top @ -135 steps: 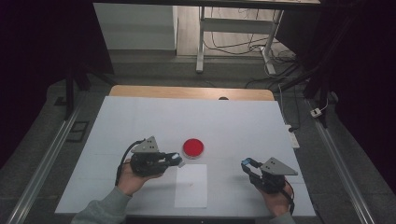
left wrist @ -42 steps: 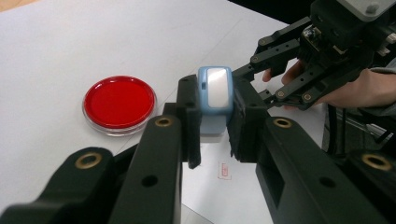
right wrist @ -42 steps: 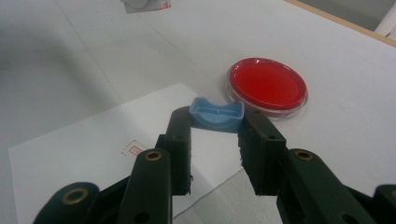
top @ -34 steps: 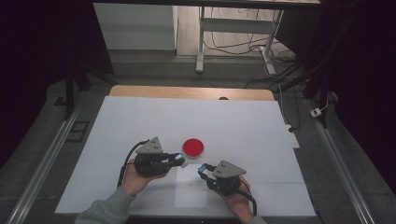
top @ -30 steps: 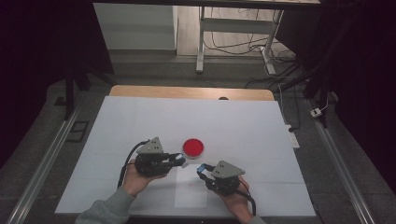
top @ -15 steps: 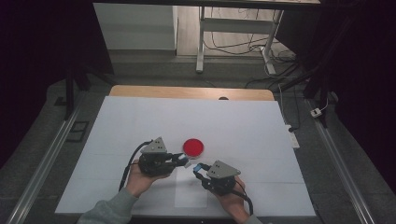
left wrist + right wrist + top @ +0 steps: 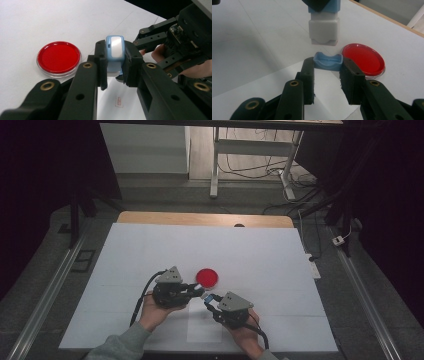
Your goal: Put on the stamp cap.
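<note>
Holding the small blue-and-white bottle (image 7: 114,56) clamped above the worktop (image 7: 280,250), the left gripper (image 7: 196,290) is presenting its white end to the right gripper (image 7: 327,71), which is pinching the blue cap (image 7: 327,61) just below, nearly in line with it.

Your two grippers nearly tip to tip, red dish (image 7: 206,277) just beyond them, wide bare table (image 7: 270,255) to pass behind and beside it
</note>
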{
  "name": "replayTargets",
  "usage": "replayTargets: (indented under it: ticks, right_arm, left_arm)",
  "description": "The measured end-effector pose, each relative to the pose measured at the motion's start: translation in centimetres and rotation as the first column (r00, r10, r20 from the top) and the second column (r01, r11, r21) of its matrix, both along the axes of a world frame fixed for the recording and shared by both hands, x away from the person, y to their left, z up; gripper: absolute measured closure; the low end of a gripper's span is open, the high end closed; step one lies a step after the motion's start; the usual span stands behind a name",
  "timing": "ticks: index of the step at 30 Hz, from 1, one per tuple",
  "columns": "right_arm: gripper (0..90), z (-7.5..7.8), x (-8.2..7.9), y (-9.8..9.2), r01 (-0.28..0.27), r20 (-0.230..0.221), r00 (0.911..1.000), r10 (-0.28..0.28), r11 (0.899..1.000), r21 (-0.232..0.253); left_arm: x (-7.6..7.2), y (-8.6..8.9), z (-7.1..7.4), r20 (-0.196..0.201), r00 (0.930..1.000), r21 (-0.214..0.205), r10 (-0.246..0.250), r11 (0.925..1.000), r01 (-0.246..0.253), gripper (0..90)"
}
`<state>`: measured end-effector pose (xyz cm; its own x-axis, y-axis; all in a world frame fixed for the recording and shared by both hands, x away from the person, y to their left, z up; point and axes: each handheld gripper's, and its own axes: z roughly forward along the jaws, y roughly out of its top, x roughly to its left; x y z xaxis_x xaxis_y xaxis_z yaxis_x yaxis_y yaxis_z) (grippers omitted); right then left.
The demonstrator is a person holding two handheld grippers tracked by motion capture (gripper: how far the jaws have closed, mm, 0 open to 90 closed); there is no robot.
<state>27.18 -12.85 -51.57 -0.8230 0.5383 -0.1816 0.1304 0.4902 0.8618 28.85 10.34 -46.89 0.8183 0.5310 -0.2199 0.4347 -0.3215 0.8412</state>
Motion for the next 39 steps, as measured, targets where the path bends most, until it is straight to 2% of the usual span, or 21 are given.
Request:
replayTargets:
  ticks: [18, 39]
  right_arm:
    - [65.0, -0.1, -0.1, 0.5, 0.013, 0.015, 0.9998, -0.013, 1.0, -0.01]
    - [65.0, -0.1, 0.0, 0.4, 0.027, 0.014, 0.9995, -0.027, 1.0, -0.001]
  left_arm:
    - [0.0, -0.6, -0.3, -0.003, 1.0, 0.005, 0.002, 1.0, -0.002, 76.0]
    - [0.0, -1.0, -0.6, -0.002, 1.0, -0.001, 0.002, 1.0, -0.002, 76.1]
